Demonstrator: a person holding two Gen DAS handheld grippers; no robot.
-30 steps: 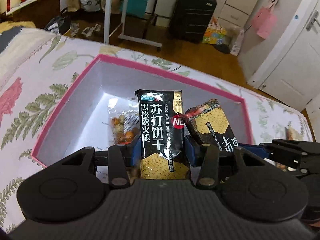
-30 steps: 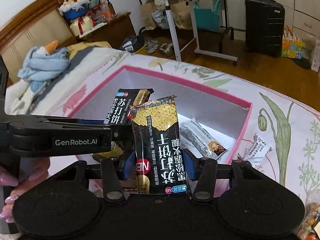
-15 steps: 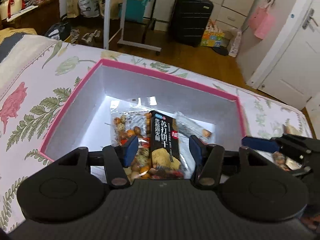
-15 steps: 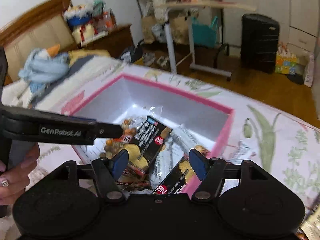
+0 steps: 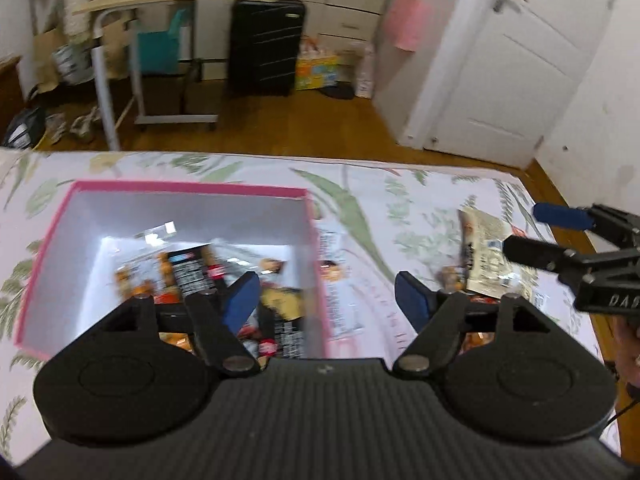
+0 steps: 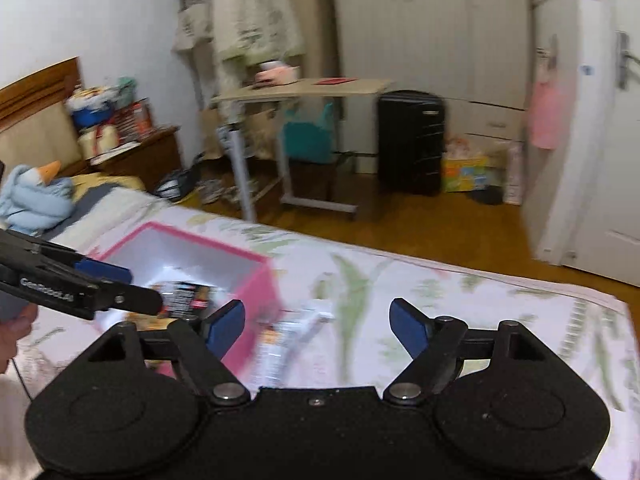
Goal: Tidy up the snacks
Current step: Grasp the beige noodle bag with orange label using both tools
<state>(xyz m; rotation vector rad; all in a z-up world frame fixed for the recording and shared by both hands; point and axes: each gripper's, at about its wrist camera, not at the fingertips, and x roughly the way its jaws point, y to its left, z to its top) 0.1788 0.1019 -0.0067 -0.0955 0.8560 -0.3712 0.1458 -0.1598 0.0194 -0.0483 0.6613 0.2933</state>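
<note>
The pink box (image 5: 188,189) sits on the bed (image 5: 400,200), on its flowered sheet, with its white inside open to view. In it lie several snack packs, blurred: a black cracker pack (image 5: 186,268) with white print and a red mark, clear bags of orange-brown nuts (image 5: 132,280) to its left, and another black pack (image 5: 286,334) with a yellow panel at the near right corner.

The left gripper (image 5: 326,300) hangs over the box's right wall, its blue-padded jaws apart and opening, with nothing clamped between them. Just outside that wall a white wrapper (image 5: 340,304) lies flat on the sheet. Farther right lies a pale pack (image 5: 486,248) with dark print, with more orange snacks (image 5: 452,276) beside it.

The right gripper (image 6: 318,324) is held to the right of the box, its jaws also wide and opening, empty. Below them a white wrapper (image 6: 296,336) lies on the sheet next to the pink wall (image 6: 256,300).

In the left view the right gripper (image 5: 540,236) shows at the far right edge, above the pale pack. In the right view the left gripper (image 6: 116,288) reaches in from the left over the box.
</note>
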